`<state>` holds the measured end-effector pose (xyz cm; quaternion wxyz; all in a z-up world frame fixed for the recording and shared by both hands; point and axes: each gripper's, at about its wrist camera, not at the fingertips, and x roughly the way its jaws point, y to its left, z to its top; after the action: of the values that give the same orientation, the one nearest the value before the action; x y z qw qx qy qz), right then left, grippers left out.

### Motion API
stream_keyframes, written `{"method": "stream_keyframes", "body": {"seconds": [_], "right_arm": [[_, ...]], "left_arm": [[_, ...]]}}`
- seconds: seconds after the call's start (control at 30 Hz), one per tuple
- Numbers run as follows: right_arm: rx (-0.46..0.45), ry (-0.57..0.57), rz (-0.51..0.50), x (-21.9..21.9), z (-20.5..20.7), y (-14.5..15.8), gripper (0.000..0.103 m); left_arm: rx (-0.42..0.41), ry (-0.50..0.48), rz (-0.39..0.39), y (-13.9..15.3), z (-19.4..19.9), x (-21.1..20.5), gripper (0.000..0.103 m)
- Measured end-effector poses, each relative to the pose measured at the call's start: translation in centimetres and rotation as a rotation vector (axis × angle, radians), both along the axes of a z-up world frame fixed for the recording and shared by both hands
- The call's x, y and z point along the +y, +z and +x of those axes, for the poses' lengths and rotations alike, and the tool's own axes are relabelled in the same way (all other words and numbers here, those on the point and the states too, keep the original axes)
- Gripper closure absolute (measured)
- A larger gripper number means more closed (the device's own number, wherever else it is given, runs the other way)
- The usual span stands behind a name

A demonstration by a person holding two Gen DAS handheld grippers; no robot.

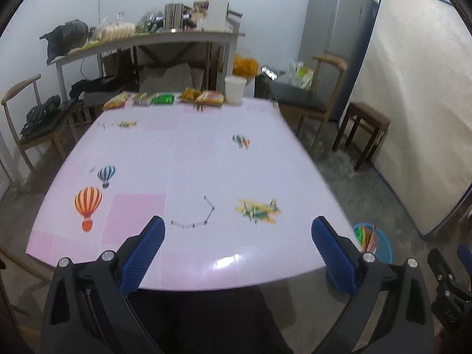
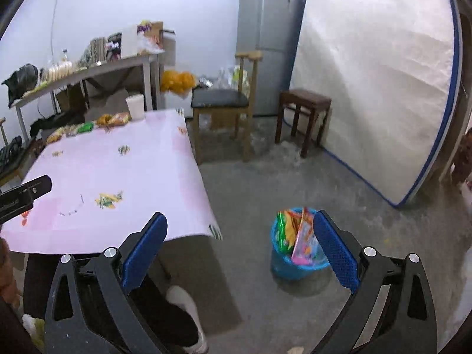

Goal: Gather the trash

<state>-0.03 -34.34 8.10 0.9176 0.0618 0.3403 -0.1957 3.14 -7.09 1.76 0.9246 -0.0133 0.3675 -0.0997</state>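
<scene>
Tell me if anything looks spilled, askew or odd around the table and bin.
Nothing looks spilled. The snack packets and the white tub sit in a row at the table's far edge, and wrappers stand inside the blue bin on the floor. One oddity: a mattress leans against the wall.

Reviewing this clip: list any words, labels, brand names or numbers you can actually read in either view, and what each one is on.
No text can be read in either view.
Snack packets at the far edge of the table: print too blurred to read.
Wrappers in the blue bin: colours only, no legible words.
Boxes and packages on the shelf: too small and blurred.
Tablecloth: balloon and plane pictures only, no lettering visible.
</scene>
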Motion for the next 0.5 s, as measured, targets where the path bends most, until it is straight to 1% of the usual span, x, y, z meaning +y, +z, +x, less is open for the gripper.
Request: {"method": "stream_keyframes", "body": {"seconds": [0.07,0.23,0.4,0.5], "right_arm": [[0.044,0.003,-0.003,0.8,0.3,-0.4,0.008],[0.092,0.014,0.007,1.1,0.4,-1.1,0.008],[0.105,0.01,-0.005,1.5,0.2,-0.9,0.008],[0.112,0.009,0.004,1.3,0.3,-1.0,0.008]], "left_arm": [[0.033,0.003,0.025,-0.7,-0.1,-0.2,0.006],[0.104,-0.013,0.06,-2.1,-0.2,-0.7,0.006],[0.131,-0.012,0.07,-2.4,-0.1,-0.9,0.006],[0.127,0.0,0.075,-2.3,-0.2,-0.7,0.006]]}}
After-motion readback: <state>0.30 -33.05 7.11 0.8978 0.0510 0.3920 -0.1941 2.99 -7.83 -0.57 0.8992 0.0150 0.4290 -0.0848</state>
